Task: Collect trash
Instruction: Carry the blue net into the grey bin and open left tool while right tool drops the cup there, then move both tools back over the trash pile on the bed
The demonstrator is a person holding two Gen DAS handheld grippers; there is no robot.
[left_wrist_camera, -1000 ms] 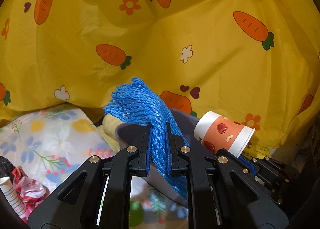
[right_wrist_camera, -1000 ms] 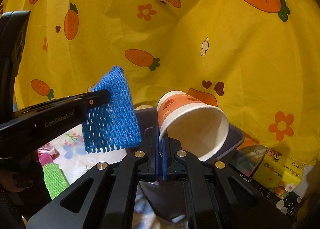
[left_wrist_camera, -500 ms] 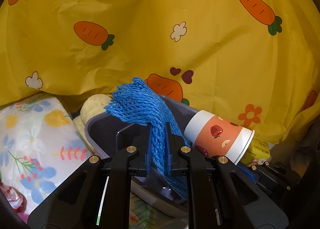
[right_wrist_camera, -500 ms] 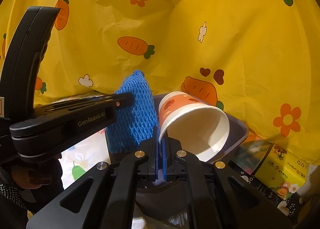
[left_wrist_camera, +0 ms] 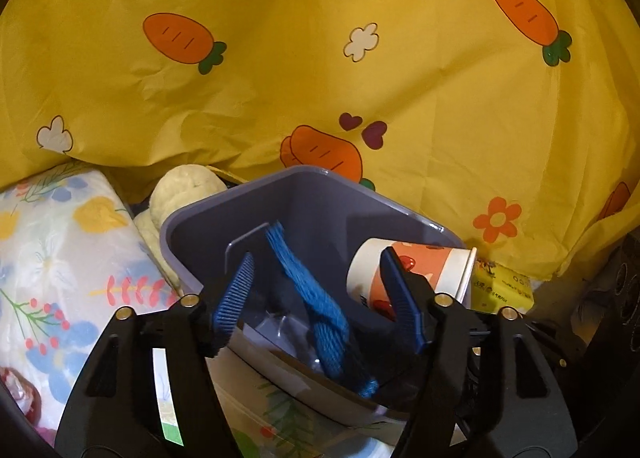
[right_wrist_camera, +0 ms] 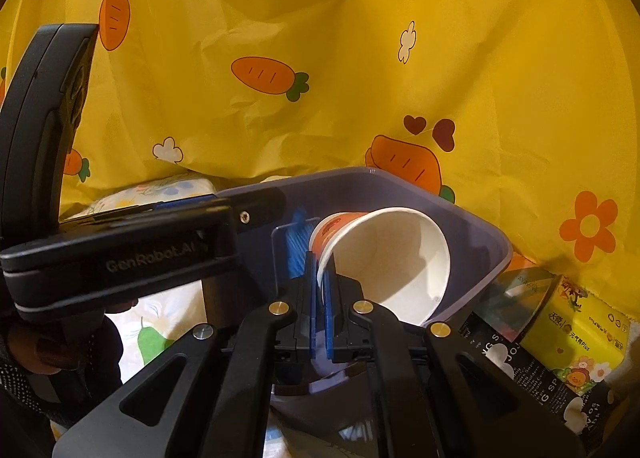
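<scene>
The left gripper (left_wrist_camera: 318, 288) points downward with its jaws opening and touching nothing, while the right gripper (right_wrist_camera: 319, 290) beside it is clamped tight, a hand (right_wrist_camera: 44, 354) behind the left one.

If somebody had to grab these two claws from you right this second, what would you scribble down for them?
Left claw: jaws opening, letting go of the blue foam net, which hangs loose between them over the grey bin.
Right claw: shut on the rim of the paper cup, which lies tilted over the bin's opening.
Done: both pieces brought to the bin.
Left: let the net fall in, then drop the cup. A crumpled red wrapper lies at the far left; check it afterwards.
</scene>
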